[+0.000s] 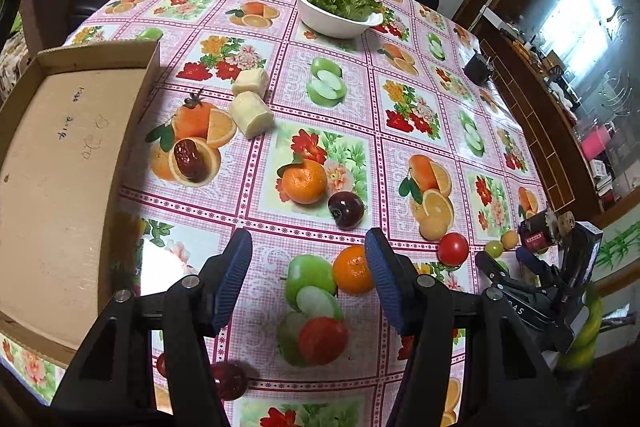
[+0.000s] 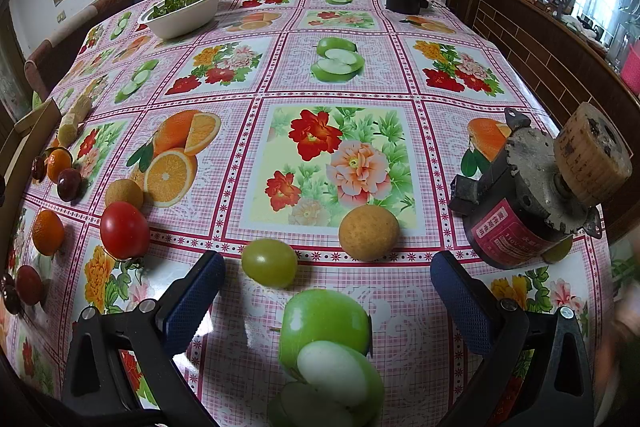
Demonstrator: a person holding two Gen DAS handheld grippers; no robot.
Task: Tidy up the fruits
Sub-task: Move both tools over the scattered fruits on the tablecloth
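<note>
Blue ribbed pads stand wide apart on both tools, and neither holds anything: the right hand-held gripper [image 2: 328, 275] hovers low over the counter [image 2: 440, 67] with a green grape [image 2: 270, 262] just ahead of its left finger and a tan round fruit [image 2: 369, 233] beyond, between the jaws' line; the left hand-held gripper [image 1: 308, 263] hangs equally open over a small orange [image 1: 353, 269]. The main risk, as I judge it, is the printed tablecloth: its pictured apples and oranges lie right under both tools, so a closing aimed at a picture would pinch nothing and may nudge real fruit away. The grape is smooth and round and would likely roll or squirt out if caught off-centre. A red tomato [image 2: 124, 230] sits near the right tool's left finger and could be knocked in a sweep. To the right, a motor with a spool [image 2: 536, 195] stands close enough to catch the right finger. The empty cardboard tray [image 1: 60, 163] lies well to the left, so a long carry invites a drop.
</note>
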